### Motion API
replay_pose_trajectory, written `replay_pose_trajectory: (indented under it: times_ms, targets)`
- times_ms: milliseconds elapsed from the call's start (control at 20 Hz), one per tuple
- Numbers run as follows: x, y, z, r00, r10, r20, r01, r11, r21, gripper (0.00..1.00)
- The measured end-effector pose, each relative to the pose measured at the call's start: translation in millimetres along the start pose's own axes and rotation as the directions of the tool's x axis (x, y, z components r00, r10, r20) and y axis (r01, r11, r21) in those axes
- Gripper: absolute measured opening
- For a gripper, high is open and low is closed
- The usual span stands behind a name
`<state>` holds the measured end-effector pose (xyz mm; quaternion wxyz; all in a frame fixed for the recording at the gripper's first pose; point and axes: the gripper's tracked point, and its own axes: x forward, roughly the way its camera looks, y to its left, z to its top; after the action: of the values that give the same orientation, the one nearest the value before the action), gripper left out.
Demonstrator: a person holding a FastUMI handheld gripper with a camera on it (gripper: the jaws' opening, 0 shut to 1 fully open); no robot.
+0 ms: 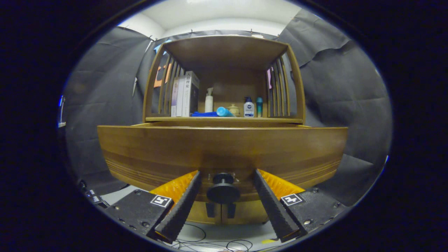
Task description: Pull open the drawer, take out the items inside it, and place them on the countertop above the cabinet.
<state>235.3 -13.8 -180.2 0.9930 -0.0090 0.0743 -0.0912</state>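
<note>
The wooden drawer front (pixel 224 147) stands close ahead and looks pulled out from the cabinet; its inside is hidden behind the front panel. A round black knob (pixel 223 190) sticks out of the front's lower middle. My gripper (pixel 226 173) is open, with its fingers (pixel 182 206) on either side of the knob and a gap on both sides. The countertop (pixel 224 119) runs just above and behind the drawer's top edge.
On the countertop, under a wooden shelf roof with slatted sides, stand some books (pixel 185 93), a white spray bottle (pixel 209 100), a blue cloth (pixel 204 114) with a blue cylinder (pixel 224 112), a small jar (pixel 233 110), a lotion bottle (pixel 249 107) and a teal bottle (pixel 259 106). Cables (pixel 210 241) lie on the floor below.
</note>
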Motion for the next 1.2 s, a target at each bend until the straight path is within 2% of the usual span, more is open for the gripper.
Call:
replay_pose_trajectory:
  times_ms: [650, 1200]
  targets:
    - [63, 0, 15, 0.998, -0.011, -0.063, 0.009, 1.0, -0.026, 0.99]
    - [63, 0, 14, 0.995, -0.016, -0.098, 0.013, 1.0, -0.027, 0.99]
